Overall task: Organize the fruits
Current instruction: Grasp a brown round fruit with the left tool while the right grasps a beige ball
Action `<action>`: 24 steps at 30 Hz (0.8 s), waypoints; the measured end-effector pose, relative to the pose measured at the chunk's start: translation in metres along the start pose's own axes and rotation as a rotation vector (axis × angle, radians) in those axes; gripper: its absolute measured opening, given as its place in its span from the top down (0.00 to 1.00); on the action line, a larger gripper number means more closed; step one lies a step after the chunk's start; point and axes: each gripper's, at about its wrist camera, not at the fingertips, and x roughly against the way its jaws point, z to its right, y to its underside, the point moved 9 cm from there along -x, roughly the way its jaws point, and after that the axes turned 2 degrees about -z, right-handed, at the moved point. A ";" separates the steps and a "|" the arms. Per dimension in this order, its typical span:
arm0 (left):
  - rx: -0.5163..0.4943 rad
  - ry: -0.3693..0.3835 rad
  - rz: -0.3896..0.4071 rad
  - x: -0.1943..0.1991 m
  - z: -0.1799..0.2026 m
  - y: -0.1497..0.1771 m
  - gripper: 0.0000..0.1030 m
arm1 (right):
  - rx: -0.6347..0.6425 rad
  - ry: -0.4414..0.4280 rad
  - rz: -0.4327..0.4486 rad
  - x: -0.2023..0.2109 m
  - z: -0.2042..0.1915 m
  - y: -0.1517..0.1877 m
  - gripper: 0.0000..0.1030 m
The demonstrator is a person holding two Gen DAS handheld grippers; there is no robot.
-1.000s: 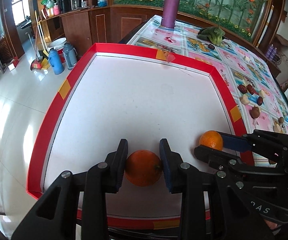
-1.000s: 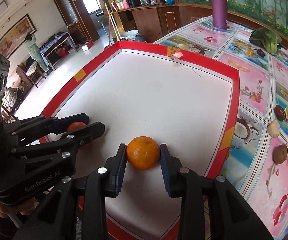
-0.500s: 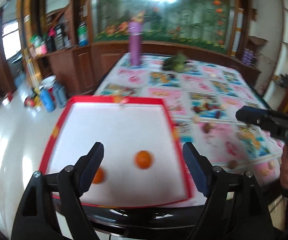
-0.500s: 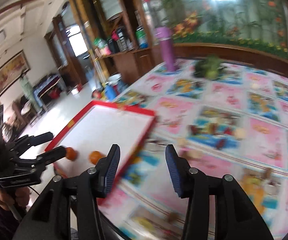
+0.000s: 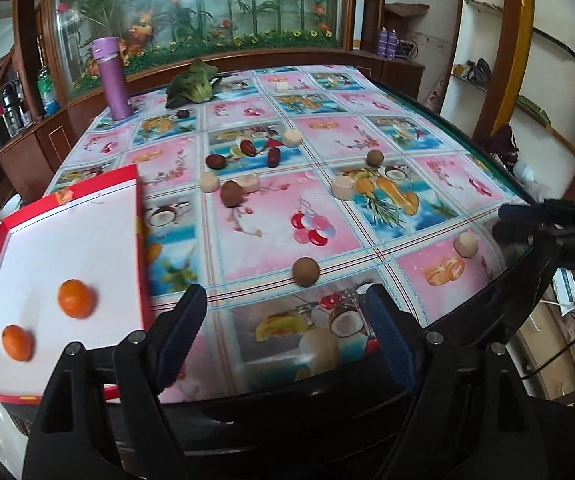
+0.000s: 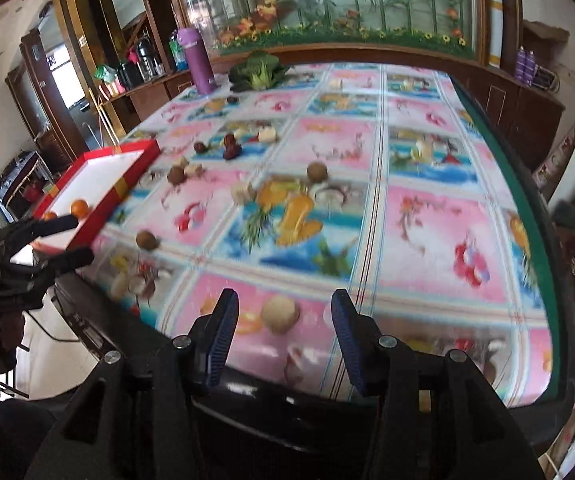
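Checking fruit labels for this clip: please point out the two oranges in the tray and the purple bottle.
Nearer orange (image 5: 17, 342), left wrist view, centre of its peel.
Farther orange (image 5: 76, 298), left wrist view, centre of its peel.
Purple bottle (image 5: 112, 84), left wrist view, mid body.

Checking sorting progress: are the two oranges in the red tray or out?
In: both oranges rest on the white floor of the red tray.

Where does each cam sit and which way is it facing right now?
Left wrist: on the left tool, open, off the table's near edge, facing across the tablecloth; red tray at left, right tool at right edge.
Right wrist: on the right tool, open, same edge, further right; left tool at left.
Shared: tray, two oranges, purple bottle.
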 end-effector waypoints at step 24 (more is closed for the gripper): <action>0.083 0.013 -0.149 -0.067 0.007 -0.005 0.45 | 0.061 0.122 -0.068 -0.045 0.001 0.014 0.76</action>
